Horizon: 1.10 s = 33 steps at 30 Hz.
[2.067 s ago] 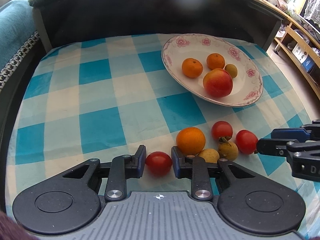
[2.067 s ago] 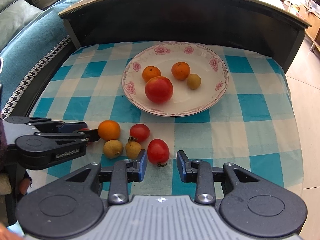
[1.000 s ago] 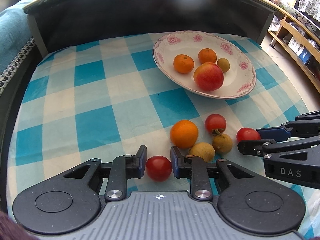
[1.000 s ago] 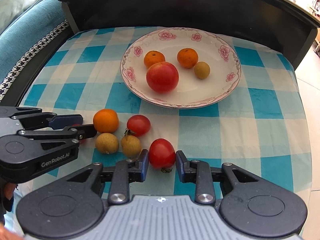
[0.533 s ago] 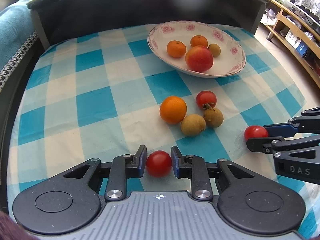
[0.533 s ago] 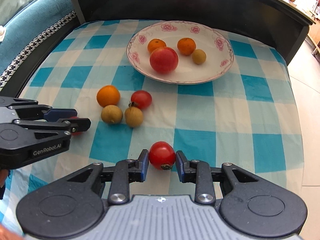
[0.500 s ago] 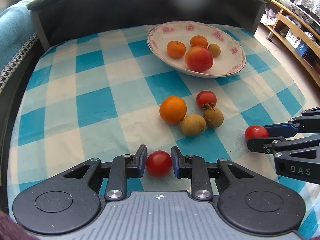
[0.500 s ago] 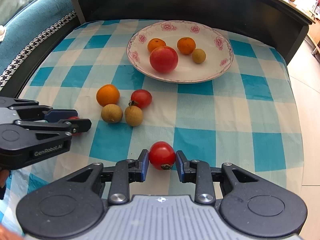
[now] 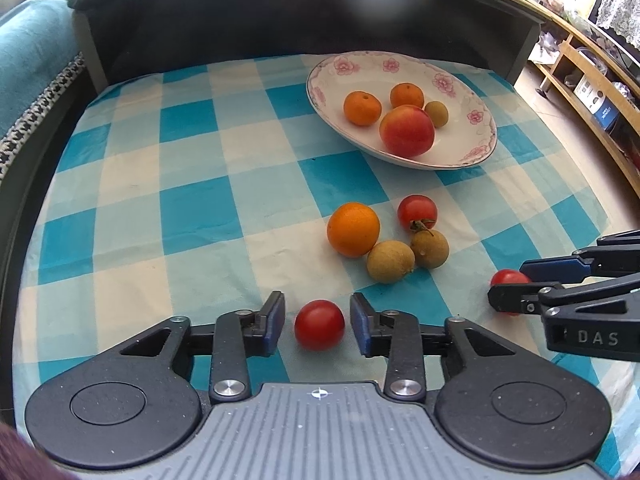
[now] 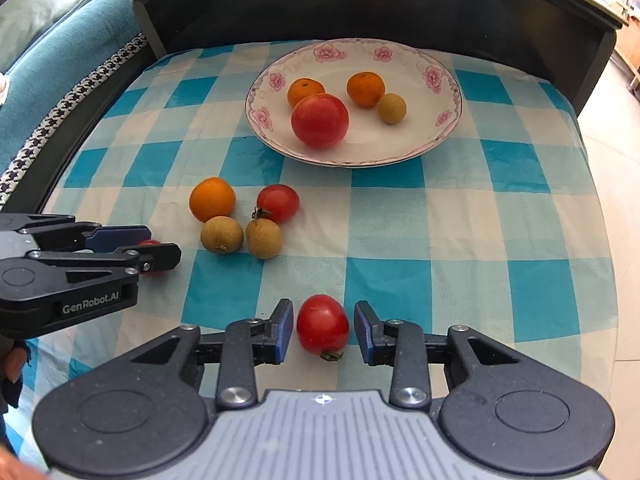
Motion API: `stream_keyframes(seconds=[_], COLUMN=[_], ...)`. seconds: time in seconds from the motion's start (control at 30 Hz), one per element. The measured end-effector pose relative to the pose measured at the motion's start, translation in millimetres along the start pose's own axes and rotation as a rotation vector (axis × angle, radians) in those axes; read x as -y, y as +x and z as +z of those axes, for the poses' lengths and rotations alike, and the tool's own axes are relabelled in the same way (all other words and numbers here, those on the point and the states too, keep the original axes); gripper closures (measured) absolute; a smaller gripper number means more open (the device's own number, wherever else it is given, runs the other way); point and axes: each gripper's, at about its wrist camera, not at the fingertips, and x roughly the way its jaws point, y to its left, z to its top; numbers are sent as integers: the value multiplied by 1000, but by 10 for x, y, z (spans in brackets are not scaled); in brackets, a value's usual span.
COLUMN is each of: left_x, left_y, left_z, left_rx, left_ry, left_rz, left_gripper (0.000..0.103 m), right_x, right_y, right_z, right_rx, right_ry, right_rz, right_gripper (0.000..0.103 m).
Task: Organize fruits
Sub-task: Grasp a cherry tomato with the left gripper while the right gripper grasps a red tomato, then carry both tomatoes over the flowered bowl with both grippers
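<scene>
My left gripper [image 9: 318, 326] is open, its pads a little apart from a small red tomato [image 9: 319, 325] resting on the checked cloth between them. My right gripper [image 10: 323, 330] is open too, with a larger red tomato [image 10: 322, 325] lying between its pads. Each gripper shows in the other view, the right one [image 9: 516, 280] and the left one [image 10: 154, 246]. An orange [image 9: 353, 229], a third tomato [image 9: 417, 212] and two brown longans [image 9: 390, 261] lie grouped mid-cloth. The flowered plate [image 9: 460, 92] holds two mandarins, an apple [image 9: 407, 130] and a longan.
The blue-and-white checked cloth [image 9: 192, 184] covers a low table with a dark raised back wall [image 9: 280, 20]. A teal sofa [image 10: 60, 40] lies to the left. Wooden shelving [image 9: 592, 80] and bare floor [image 10: 616, 128] are to the right.
Both grippers carried their tomatoes back toward the near edge, away from the fruit group, then opened. The tomatoes now rest on the cloth between the parted pads.
</scene>
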Motion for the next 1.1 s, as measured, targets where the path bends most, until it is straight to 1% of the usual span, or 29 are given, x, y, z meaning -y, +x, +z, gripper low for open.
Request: stream_keyframes(seconds=[0.03, 0.13, 0.37, 0.5, 0.6, 0.73, 0.8, 0.83, 1.1], left_x=[-2, -5, 24, 98, 135, 157, 174, 182, 222], left_y=[-2, 4, 42, 45, 42, 45, 48, 47, -9], left_z=[0, -1, -7, -27, -53, -61, -61, -61, -96], left_rx=[0, -3, -14, -20, -22, -20, -19, -20, -19], left_ry=[-3, -10, -1, 33, 49, 62, 72, 75, 82], left_rz=[-2, 0, -4, -3, 2, 10, 15, 16, 8], left_gripper=[52, 50, 50, 55, 56, 63, 66, 68, 69], right_x=[-6, -25, -26, -20, -32, -43, -51, -51, -93], right_y=[4, 14, 17, 13, 33, 71, 74, 71, 14], right_z=[-1, -11, -22, -32, -48, -78, -89, -94, -144], right_rx=[0, -7, -10, -9, -17, -26, -16, -13, -7], right_ry=[-3, -10, -6, -1, -2, -9, -16, -17, -19], right_rz=[-3, -2, -9, -10, -22, -45, -61, -64, -66], right_gripper=[66, 66, 66, 66, 66, 66, 72, 72, 72])
